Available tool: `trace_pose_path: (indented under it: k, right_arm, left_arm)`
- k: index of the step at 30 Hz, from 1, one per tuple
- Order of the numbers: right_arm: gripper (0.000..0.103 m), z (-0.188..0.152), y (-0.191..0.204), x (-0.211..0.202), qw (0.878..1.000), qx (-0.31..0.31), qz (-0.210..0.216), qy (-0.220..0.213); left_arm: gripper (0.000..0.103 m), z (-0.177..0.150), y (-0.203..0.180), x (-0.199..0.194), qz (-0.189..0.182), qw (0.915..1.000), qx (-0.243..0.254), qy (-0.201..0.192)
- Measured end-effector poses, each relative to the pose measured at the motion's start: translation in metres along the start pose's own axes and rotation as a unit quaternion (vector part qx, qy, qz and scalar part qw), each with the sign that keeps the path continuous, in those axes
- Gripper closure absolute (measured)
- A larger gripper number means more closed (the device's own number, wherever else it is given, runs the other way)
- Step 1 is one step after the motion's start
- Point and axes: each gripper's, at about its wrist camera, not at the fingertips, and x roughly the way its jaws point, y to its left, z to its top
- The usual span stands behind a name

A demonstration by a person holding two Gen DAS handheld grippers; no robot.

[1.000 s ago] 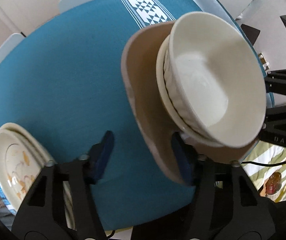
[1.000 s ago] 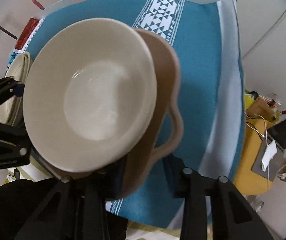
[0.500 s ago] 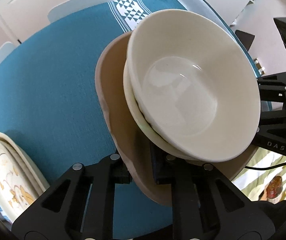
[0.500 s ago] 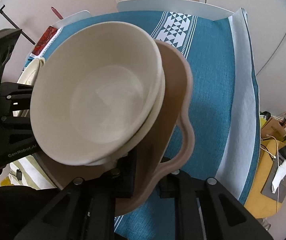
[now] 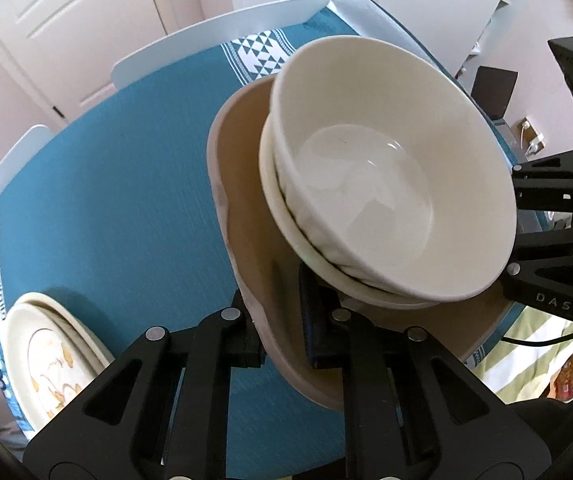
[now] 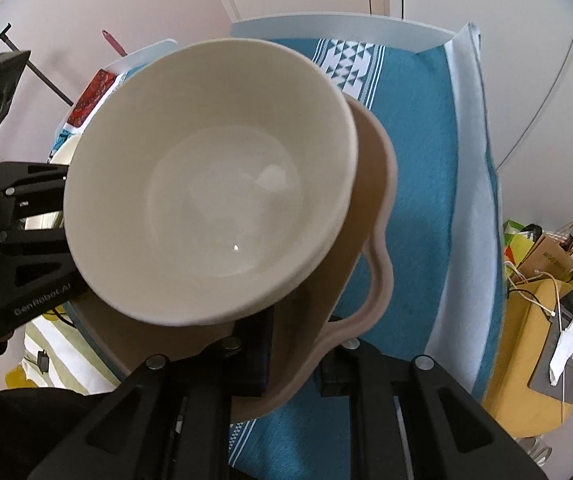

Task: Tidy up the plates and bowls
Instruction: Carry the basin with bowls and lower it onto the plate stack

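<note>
Both tools clench the tan tray's rim: left tool (image 5: 282,336), right tool (image 6: 294,348). On the tan tray (image 5: 242,184), stacked cream bowls (image 5: 386,184) block the teal-clothed bench (image 5: 118,200); patterned plates (image 5: 46,360) lie beside it.

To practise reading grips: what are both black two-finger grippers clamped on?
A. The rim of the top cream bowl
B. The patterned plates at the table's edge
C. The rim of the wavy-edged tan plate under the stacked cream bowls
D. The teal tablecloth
C: the left gripper and the right gripper each pinch the rim of the wavy-edged tan plate, with the stacked cream bowls resting on it.
</note>
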Motion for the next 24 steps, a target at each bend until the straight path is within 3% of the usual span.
trace_pose_path:
  k: [8,14,24]
  right_arm:
    - [0.088,0.022,0.014,-0.031,0.999,-0.032,-0.021,-0.019]
    - [0.088,0.042,0.047,-0.053,0.996,-0.077,-0.029,-0.033]
    - [0.088,0.065,0.135,-0.046,0.993,-0.112,-0.015,-0.038]
  left_arm:
    - [0.092,0.003,0.011,-0.032,0.010,0.9994,-0.024,-0.025]
    - [0.092,-0.003,0.026,-0.065,0.028,0.9970,-0.057,-0.045]
    - [0.092,-0.054,0.097,-0.106,0.050,0.9938,-0.087,-0.049]
